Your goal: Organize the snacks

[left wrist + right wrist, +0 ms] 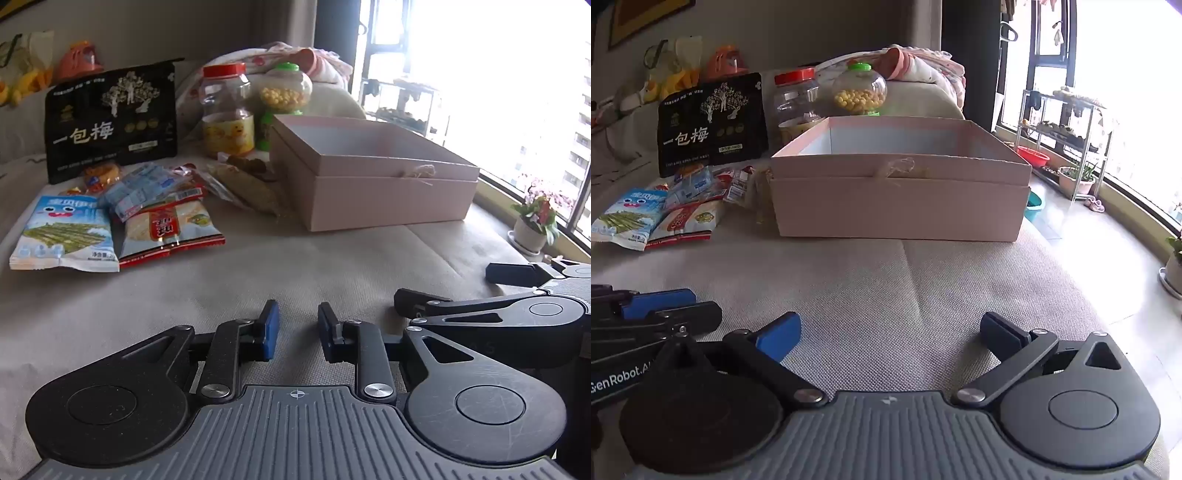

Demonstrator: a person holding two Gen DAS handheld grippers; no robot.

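An open pink box (388, 199) (897, 206) stands empty on the beige cushion. Left of it lies a heap of snack packs: a blue seaweed pack (62, 236) (624, 218), a red-edged rice cracker pack (170, 229) and pale blue packets (144, 188). Behind them a black plum bag (110, 122) (713, 125) stands upright beside a red-lidded jar (227, 110) and a green-lidded jar (284, 92) of yellow balls. My left gripper (298, 331) hovers over bare cushion, its pads a narrow gap apart with nothing between. My right gripper (890, 328) is beside it, wide open and empty.
A folded blanket (295, 55) lies behind the jars. The cushion's right edge drops to the floor by a bright window, with a potted plant (535, 221) and a wire rack (1067, 140) there. Soft toys (672, 77) rest at the back left.
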